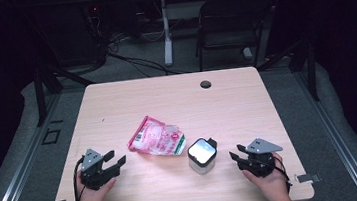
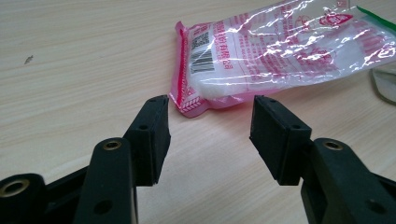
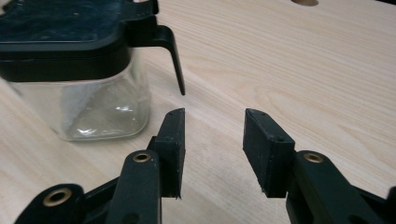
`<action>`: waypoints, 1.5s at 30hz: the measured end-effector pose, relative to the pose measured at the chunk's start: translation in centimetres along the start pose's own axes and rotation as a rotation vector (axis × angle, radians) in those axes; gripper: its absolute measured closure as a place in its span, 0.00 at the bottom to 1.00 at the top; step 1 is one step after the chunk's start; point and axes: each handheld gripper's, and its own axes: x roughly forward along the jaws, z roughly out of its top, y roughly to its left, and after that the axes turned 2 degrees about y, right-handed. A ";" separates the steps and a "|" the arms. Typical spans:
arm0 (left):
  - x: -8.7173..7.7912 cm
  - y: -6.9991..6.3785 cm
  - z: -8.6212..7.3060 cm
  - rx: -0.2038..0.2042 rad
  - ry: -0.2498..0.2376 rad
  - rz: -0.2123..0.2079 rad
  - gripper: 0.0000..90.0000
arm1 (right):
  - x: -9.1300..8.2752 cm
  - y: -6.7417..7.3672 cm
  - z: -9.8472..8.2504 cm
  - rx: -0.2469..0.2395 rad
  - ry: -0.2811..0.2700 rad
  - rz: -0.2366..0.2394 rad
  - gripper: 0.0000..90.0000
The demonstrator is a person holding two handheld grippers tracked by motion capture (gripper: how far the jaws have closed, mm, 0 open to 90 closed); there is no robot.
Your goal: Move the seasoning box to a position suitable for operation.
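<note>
A pale wood-grain worktop carries two things — a pink-and-clear plastic packet lying flat just ahead of the left tongs, and a clear square jar with a black lid standing between the two tongs, nearer the right tongs. Packet and jar sit just beside each other — a round hole marks the worktop's far edge, well beyond both tongs.

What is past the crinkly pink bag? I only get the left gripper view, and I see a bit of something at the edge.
Observer: A clear jar with a black lid, standing upright right beside the bag.
Operator: Is the other gripper holding it?
Observer: No. The right gripper is open, with nothing between its jaws, off to the jar's side.
Operator: Is the lid on?
Observer: Yes, it sits on top, with a black latch hanging down one side.
</note>
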 end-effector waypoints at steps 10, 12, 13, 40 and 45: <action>-0.4 -0.4 -0.8 0.013 0.041 -0.037 0.63 | 1.7 -0.7 1.2 0.050 -0.026 0.021 0.78; -0.5 -0.6 -0.8 0.022 0.042 -0.034 0.64 | 1.9 -0.4 1.5 0.029 -0.024 0.014 0.81; -0.6 -0.7 -0.8 0.028 0.045 -0.039 0.65 | 2.0 -0.3 1.7 0.011 -0.017 0.019 0.81; -0.2 -1.8 -0.9 0.044 0.051 -0.058 0.69 | 6.1 0.6 3.5 -0.015 0.020 0.144 0.81; -0.1 -1.9 -1.0 0.046 0.063 -0.060 0.69 | 6.4 1.0 3.5 -0.039 0.033 0.138 0.88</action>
